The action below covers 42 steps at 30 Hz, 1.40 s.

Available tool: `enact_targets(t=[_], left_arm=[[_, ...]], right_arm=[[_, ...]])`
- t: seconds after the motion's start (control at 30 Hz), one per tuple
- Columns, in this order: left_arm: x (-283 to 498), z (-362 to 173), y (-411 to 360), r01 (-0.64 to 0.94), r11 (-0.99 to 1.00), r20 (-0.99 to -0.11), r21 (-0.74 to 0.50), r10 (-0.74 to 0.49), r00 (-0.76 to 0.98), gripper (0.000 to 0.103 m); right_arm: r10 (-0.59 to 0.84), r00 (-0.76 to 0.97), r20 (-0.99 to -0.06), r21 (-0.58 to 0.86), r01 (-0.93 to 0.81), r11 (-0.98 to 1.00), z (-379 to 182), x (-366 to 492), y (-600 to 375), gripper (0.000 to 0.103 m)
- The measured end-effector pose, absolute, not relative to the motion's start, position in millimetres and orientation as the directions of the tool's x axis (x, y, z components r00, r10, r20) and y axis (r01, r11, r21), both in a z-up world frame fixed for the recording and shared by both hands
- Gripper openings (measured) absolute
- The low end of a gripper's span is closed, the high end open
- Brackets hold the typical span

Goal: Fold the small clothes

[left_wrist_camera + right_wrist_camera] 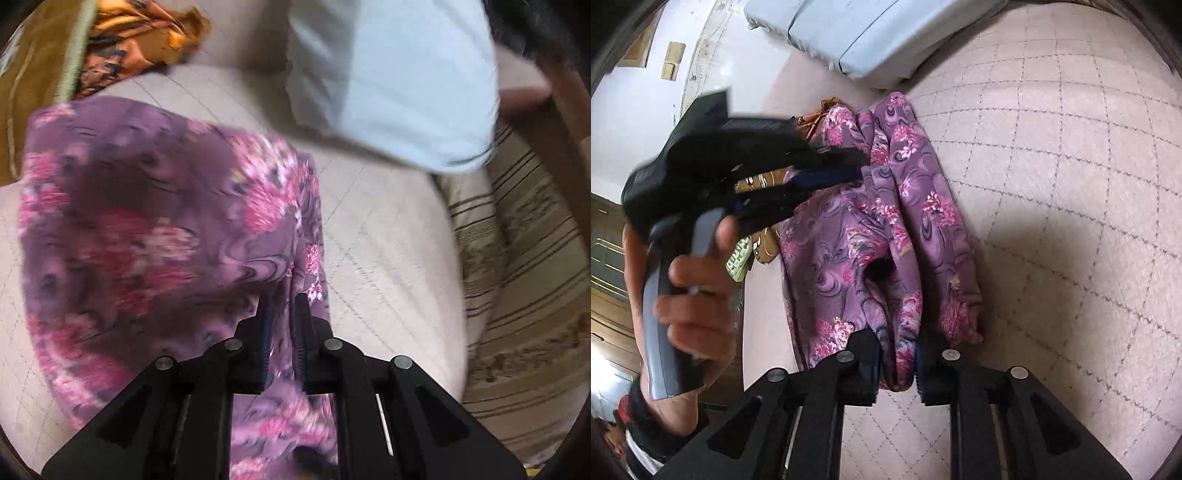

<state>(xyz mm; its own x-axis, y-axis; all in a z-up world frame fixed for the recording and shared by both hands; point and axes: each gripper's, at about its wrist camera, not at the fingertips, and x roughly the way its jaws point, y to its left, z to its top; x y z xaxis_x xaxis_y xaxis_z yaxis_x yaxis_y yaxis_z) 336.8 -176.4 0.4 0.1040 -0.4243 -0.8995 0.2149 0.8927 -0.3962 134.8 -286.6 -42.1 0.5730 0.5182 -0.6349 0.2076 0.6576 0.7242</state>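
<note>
The purple floral garment (886, 236) lies on the quilted bed (1071, 184), its long axis running straight away from the right gripper (897, 363). The right jaws stand slightly apart around its near end, not pressing. The left gripper (282, 314) looks nearly closed on a fold at the far side.

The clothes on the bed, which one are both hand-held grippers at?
The purple floral garment; cloth sits between both grippers' jaws. The orange patterned cloth and pale blue folded piece lie apart beyond it.

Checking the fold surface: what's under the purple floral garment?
The purple floral garment lies on a pale quilted cover, which shows all around it. An orange patterned cloth lies beyond its far end. Anything directly beneath the garment is covered.
</note>
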Motion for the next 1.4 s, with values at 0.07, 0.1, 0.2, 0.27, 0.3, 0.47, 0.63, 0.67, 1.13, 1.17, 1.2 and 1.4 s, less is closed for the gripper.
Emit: enact_targets(t=[0.07,0.1,0.2,0.27,0.3,0.47,0.63,0.67,1.13,1.17,1.2,1.4], left_arm=[[335.9,16.7,-147.5,0.188,0.877,-0.873,-0.442,-0.469,0.132,0.023],[336.8,25.2,-128.6,0.173,0.878,-0.867,-0.446,-0.472,0.158,0.028],[345.1,35.5,-79.7,0.128,0.905,-0.871,-0.406,-0.426,0.246,0.044],[351.1,32.0,-51.7,0.099,0.916,-0.875,-0.388,-0.400,0.274,0.045],[353.7,28.6,-42.2,0.089,0.914,-0.873,-0.396,-0.405,0.272,0.045],[365.1,-1.2,-10.4,0.015,0.888,-0.860,-0.460,-0.449,0.244,0.045],[370.4,-26.6,-9.7,-0.017,0.854,-0.831,-0.520,-0.501,0.242,0.045],[371.9,-28.0,-10.3,-0.013,0.856,-0.832,-0.517,-0.500,0.240,0.045],[382.5,-40.1,-39.2,0.034,0.892,-0.859,-0.451,-0.444,0.256,0.047],[380.9,-38.7,-40.3,0.039,0.898,-0.863,-0.439,-0.433,0.259,0.047],[378.5,-35.2,-42.0,0.047,0.906,-0.869,-0.421,-0.418,0.265,0.047],[352.3,-14.2,-47.3,0.087,0.940,-0.886,-0.331,-0.341,0.312,0.047]], right_arm=[[0.485,0.604,-0.632,0.710,0.201,0.675,-33.6,132.0,-291.2,0.025],[0.466,0.634,-0.617,0.709,0.191,0.679,-26.2,128.4,-295.1,0.026],[0.424,0.714,-0.557,0.712,0.147,0.687,-4.6,132.2,-306.9,0.032],[0.454,0.729,-0.513,0.731,0.093,0.676,5.9,148.5,-309.5,0.033],[0.463,0.732,-0.499,0.729,0.065,0.682,11.3,159.6,-309.5,0.035],[0.482,0.678,-0.555,0.674,0.027,0.739,18.2,228.9,-301.9,0.054],[0.441,0.598,-0.669,0.616,0.113,0.780,-19.5,290.8,-298.7,0.054],[0.471,0.578,-0.667,0.635,0.109,0.765,-25.9,298.1,-296.8,0.054],[0.345,0.580,-0.738,0.515,0.154,0.843,-44.6,316.8,-315.4,0.010],[0.358,0.585,-0.727,0.538,0.161,0.828,-46.4,314.8,-318.4,0.011],[0.374,0.585,-0.720,0.555,0.161,0.816,-46.1,313.2,-319.4,0.012],[0.452,0.553,-0.700,0.607,0.128,0.784,-30.0,278.6,-332.3,0.026]])
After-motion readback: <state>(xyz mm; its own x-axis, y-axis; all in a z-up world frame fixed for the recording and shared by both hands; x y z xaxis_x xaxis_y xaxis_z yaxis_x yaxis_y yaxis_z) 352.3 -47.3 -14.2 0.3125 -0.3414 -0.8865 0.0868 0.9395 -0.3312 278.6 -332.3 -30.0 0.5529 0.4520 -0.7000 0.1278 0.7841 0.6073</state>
